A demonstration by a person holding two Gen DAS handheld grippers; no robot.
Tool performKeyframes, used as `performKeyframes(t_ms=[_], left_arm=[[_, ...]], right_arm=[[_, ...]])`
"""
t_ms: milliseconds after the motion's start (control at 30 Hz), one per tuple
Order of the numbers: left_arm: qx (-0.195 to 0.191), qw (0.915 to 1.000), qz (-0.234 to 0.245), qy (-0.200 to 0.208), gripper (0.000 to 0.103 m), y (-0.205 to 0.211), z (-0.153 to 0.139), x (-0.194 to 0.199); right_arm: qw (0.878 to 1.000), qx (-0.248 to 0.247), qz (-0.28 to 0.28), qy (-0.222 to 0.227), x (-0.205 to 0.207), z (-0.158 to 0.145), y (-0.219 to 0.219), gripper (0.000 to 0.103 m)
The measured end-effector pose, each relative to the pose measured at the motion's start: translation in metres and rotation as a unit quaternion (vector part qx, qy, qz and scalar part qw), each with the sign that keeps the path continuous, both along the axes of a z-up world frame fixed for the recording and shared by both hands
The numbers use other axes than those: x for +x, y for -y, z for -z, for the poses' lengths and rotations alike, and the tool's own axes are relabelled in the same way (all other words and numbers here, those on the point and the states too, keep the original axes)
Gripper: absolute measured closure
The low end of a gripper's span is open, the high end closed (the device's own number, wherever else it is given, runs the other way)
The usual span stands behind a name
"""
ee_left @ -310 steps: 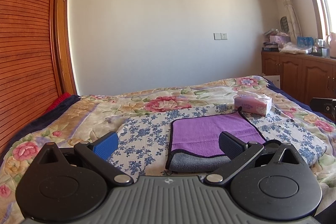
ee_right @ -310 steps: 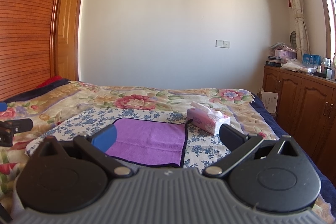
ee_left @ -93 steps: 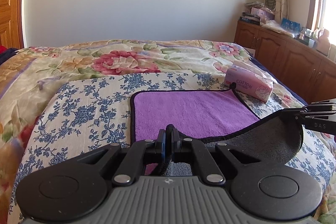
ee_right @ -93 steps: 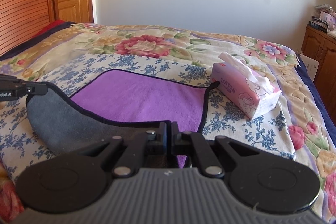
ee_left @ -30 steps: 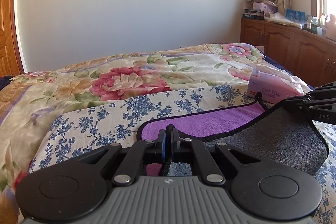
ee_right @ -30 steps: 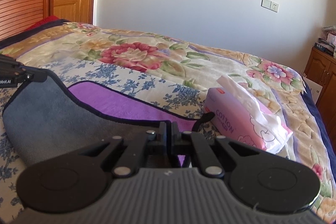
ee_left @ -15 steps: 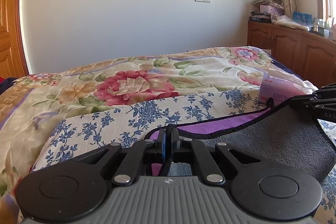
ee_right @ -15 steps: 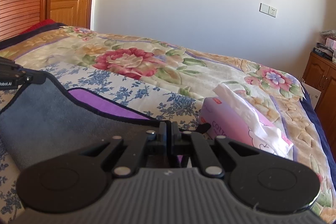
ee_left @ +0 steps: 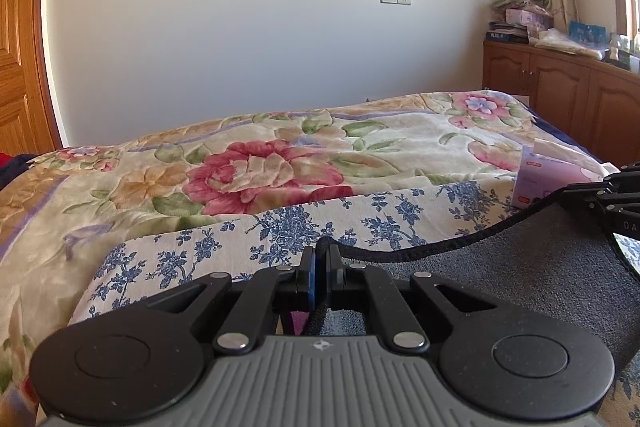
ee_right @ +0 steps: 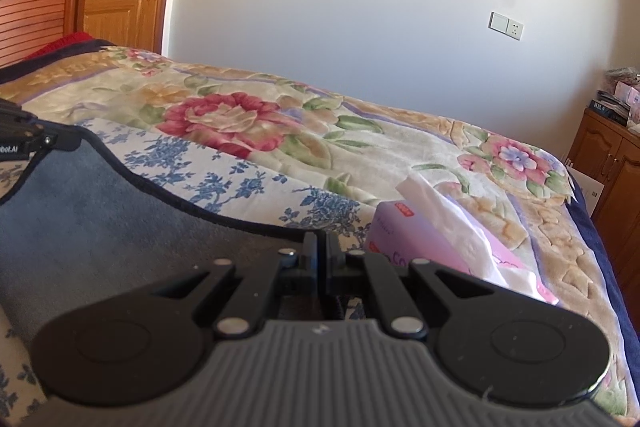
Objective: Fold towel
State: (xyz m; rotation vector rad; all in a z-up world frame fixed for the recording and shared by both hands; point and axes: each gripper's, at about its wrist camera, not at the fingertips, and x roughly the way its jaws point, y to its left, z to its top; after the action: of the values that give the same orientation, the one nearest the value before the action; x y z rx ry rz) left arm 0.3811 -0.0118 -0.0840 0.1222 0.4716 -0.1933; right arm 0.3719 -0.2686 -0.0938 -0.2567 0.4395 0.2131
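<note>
Your left gripper (ee_left: 319, 264) is clenched on the black-trimmed corner of the grey-backed purple microfibre towel (ee_left: 500, 279), its blue-padded fingers pressed together with the hem between them. The towel's grey underside stretches rightward above the blue-flowered white sheet (ee_left: 248, 239) on the floral quilted bedspread (ee_left: 260, 167). Your right gripper (ee_right: 321, 251) is likewise clamped tight on the towel's other corner, just beside the pink tissue box (ee_right: 432, 247).
</note>
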Motion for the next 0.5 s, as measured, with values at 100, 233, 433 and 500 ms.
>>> performKeyframes(t_ms=[100,233,433,500], left_arm=[[0.005,1.0000,-0.003,0.002,0.097,0.001,0.001,0.005],[0.012,0.9999,-0.005,0.003,0.097,0.003,0.002,0.013],[0.018,0.9998,-0.008,0.001,0.097,0.005,0.005,0.027],[0.022,0.9997,-0.008,0.001,0.097,0.006,0.007,0.031]], right_arm=[[1.000,0.000,0.005,-0.001,0.005,0.001,0.001,0.099],[1.000,-0.002,0.012,-0.004,0.014,0.005,0.000,0.099],[1.000,-0.016,0.012,-0.008,0.023,0.011,-0.004,0.099],[1.000,-0.019,0.013,-0.009,0.026,0.014,-0.003,0.099]])
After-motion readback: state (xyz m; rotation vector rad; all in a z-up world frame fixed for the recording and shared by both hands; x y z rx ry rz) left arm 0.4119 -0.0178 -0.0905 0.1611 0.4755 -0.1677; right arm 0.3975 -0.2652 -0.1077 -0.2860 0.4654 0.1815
